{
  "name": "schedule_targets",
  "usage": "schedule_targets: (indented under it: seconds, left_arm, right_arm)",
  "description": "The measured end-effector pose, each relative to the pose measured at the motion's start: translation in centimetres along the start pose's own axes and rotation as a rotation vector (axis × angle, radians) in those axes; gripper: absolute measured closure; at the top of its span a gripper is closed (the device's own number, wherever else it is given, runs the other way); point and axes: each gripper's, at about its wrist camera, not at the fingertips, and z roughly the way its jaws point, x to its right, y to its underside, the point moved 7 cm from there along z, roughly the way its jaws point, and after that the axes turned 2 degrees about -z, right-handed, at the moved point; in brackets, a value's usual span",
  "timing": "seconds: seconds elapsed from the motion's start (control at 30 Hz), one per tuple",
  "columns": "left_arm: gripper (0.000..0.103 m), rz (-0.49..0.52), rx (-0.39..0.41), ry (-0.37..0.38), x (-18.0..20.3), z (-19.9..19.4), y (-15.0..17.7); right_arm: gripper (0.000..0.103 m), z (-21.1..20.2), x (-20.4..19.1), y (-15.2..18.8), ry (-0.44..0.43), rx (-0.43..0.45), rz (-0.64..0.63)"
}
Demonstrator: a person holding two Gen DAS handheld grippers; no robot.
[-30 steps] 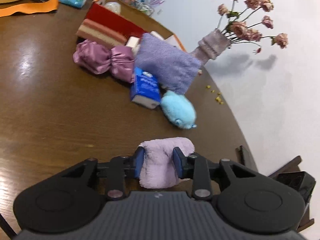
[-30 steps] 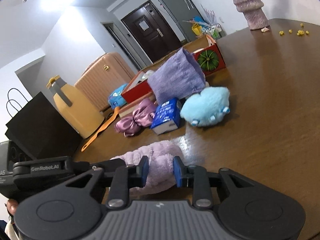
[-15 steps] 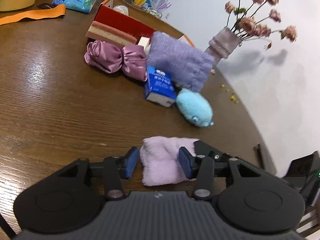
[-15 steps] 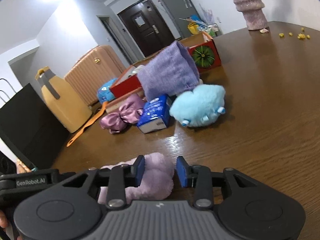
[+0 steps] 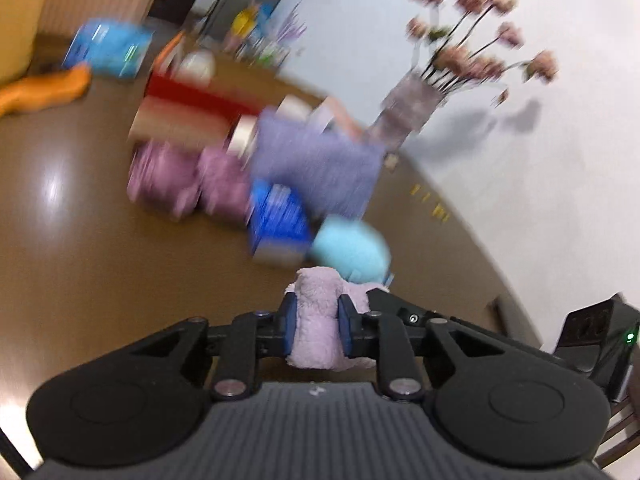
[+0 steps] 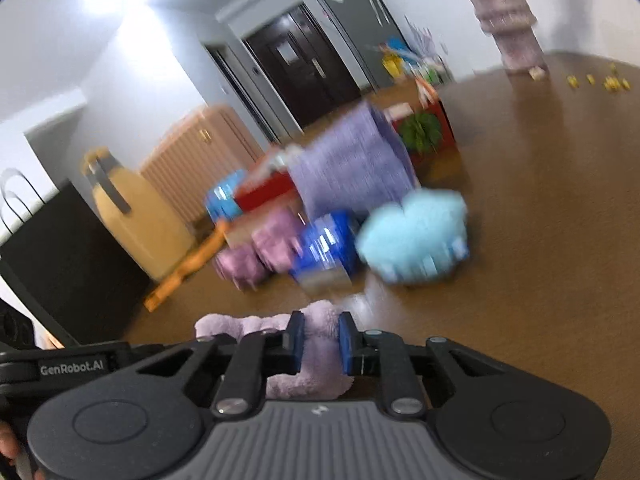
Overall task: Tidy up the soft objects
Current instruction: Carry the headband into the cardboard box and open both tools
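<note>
A fluffy lilac towel [image 5: 318, 320] is pinched between both grippers above the brown table [image 5: 80, 240]. My left gripper [image 5: 316, 330] is shut on one end of it. My right gripper [image 6: 320, 346] is shut on the other end of the towel [image 6: 320, 344]. Ahead lies a blurred pile: a light blue plush toy [image 5: 352, 250], a blue tissue pack [image 5: 278, 224], a pink satin bundle [image 5: 188, 182] and a purple knit cloth [image 5: 316, 168]. The plush toy [image 6: 416, 236] and purple cloth [image 6: 352, 164] also show in the right wrist view.
A red box [image 5: 192, 96] stands behind the pile. A vase of dried flowers [image 5: 412, 108] stands near the table's far edge by the wall. An orange strap [image 5: 44, 90] and a yellow jug [image 6: 136, 216] are at the left. A black bag [image 6: 60, 268] stands beside the jug.
Both grippers opened around the lilac towel half a second ago and have now shut on it again and lifted it. Both views are blurred by motion.
</note>
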Motion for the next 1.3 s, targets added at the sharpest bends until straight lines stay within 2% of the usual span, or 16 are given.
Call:
schedule_targets:
  seconds: [0.1, 0.23, 0.3, 0.4, 0.5, 0.57, 0.7, 0.83, 0.9, 0.93, 1.03, 1.2, 1.3]
  left_arm:
    - [0.082, 0.072, 0.066, 0.029, 1.8, -0.1, -5.7]
    - [0.082, 0.125, 0.113, 0.025, 2.7, 2.6, -15.2]
    - [0.082, 0.112, 0.106, -0.001, 2.2, 5.4, -19.9]
    - [0.082, 0.078, 0.064, -0.067, -0.6, 10.8, -26.2]
    - [0.082, 0.079, 0.052, -0.145, -4.3, 15.7, -31.1]
    - [0.082, 0.065, 0.040, -0.182, -6.9, 18.7, -33.2]
    - [0.081, 0.065, -0.013, -0.290, -12.1, 24.2, -34.6]
    - [0.077, 0.172, -0.053, -0.426, -14.8, 27.4, -33.3]
    - [0.068, 0.202, -0.070, -0.441, -15.3, 28.1, -32.6]
    - [0.063, 0.203, -0.065, -0.449, -15.5, 28.1, -32.5]
    - [0.058, 0.194, -0.023, -0.438, -15.3, 27.2, -32.9]
    - [0.058, 0.224, -0.014, -0.432, -14.1, 25.7, -32.7]
    - [0.058, 0.231, -0.005, -0.432, -13.2, 24.2, -32.9]
  right_arm:
    - [0.086, 0.1, -1.3, -5.1, -0.050, 0.070, -0.042]
    - [0.086, 3.6, -2.7, -14.3, -0.082, 0.109, -0.121]
    - [0.086, 6.8, -2.7, -18.9, -0.085, 0.098, -0.126]
    - [0.086, 13.6, -2.0, -25.1, -0.063, 0.037, -0.112]
    - [0.087, 21.0, -0.8, -29.0, -0.038, -0.036, -0.092]
    - [0.087, 25.5, -0.1, -30.5, -0.018, -0.068, -0.084]
    - [0.087, 34.5, 1.2, -31.2, 0.031, -0.149, -0.074]
    - [0.087, 40.3, 2.2, -29.8, 0.062, -0.216, -0.072]
    - [0.087, 42.1, 2.9, -28.7, 0.086, -0.248, -0.087]
    - [0.087, 42.7, 3.2, -28.2, 0.097, -0.261, -0.088]
    - [0.082, 43.7, 3.7, -27.2, 0.104, -0.286, -0.081]
    - [0.080, 42.3, 3.4, -27.7, 0.101, -0.249, -0.096]
    - [0.080, 40.1, 3.1, -28.4, 0.110, -0.230, -0.098]
